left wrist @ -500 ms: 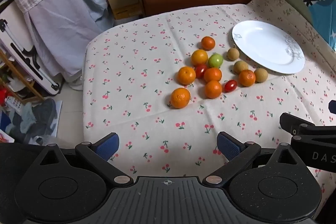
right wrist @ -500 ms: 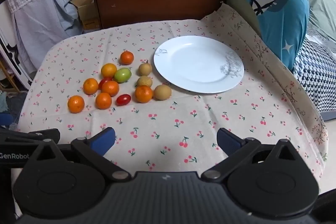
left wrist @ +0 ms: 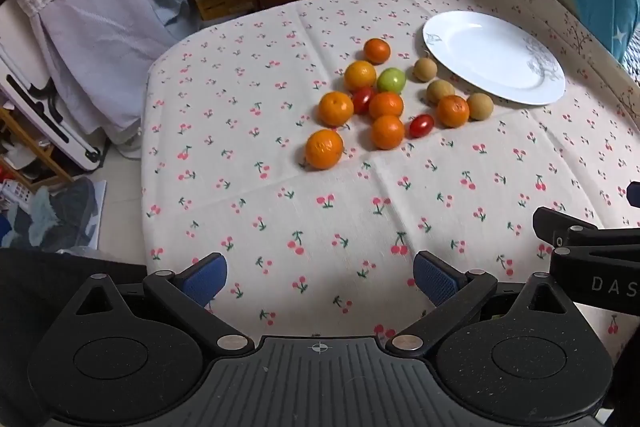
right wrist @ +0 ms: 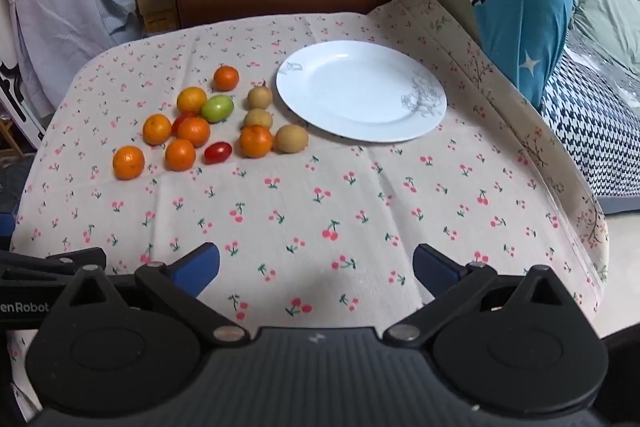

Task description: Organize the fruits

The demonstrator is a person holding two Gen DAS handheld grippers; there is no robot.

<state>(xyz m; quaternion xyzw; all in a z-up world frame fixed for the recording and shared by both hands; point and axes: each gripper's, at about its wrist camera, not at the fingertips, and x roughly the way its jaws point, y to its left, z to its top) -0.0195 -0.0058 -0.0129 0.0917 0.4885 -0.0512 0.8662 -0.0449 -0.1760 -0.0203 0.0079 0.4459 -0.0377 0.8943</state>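
Fruits [right wrist: 192, 131] lie in a loose cluster on the cherry-print cloth of the counter [right wrist: 360, 211], just left of the empty white plate [right wrist: 360, 91], a brown one [right wrist: 291, 139] nearest its rim. We judge that sorting has not begun (nothing sits on the plate). Our left gripper [left wrist: 320, 283] and right gripper [right wrist: 316, 267] both hover well short of the pile, fingers wide apart and empty. Next we must reach forward and close on one fruit gently.

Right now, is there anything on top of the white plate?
No, the white plate holds no fruit, only a grey drawing near its rim. All the fruits sit beside it on the cherry cloth. Underneath the plate is hidden.
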